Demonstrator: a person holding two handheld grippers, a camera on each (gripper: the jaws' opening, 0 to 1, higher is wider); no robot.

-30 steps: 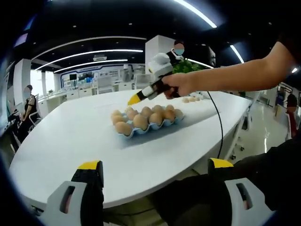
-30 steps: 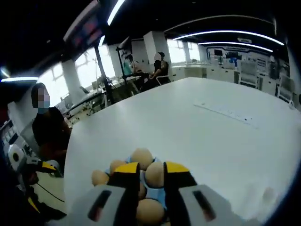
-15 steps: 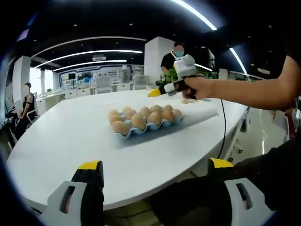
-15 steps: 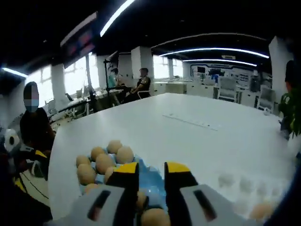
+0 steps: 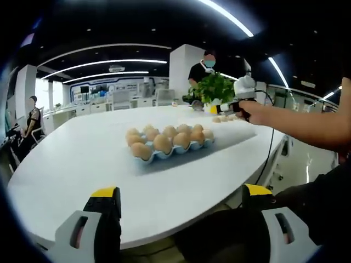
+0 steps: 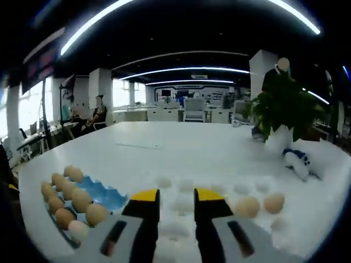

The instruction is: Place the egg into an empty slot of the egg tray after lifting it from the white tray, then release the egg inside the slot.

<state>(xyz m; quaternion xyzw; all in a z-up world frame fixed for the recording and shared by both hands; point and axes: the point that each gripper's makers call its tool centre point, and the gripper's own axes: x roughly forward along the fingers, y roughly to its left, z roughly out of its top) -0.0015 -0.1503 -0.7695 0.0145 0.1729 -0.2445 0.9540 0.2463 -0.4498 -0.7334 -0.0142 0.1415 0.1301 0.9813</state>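
Left gripper point(image 5: 180, 198) sits low at the near edge of the white table point(image 5: 77, 164), jaws spread wide, nothing between them, over the table edge and the person's dark clothing. Right gripper point(image 6: 170, 195): yellow-tipped jaws nearly together with a narrow gap, nothing gripped.

Right gripper view, near to far: jaw tips hover over the white tray point(image 6: 181, 205), a pale moulded tray with mostly bare cups. Two brown eggs point(image 6: 248, 206) sit in it to the right of the jaws, side by side, apart from the tips. Blue egg tray point(image 6: 101, 192) lies to the left of the jaws; brown eggs fill its left rows, several near-right slots show bare blue. Further right, a potted plant point(image 6: 279, 109) in a white pot, with a white and blue object point(image 6: 299, 161) just beside it.

Left gripper view: egg tray point(image 5: 181, 148) sits mid-table, loaded with brown eggs. Beyond it to the right, the person's right hand point(image 5: 255, 112) holds the right gripper point(image 5: 243, 90) out over the far tray, next to the plant point(image 5: 214, 87). A person in dark clothes stands behind the plant; others sit far left.
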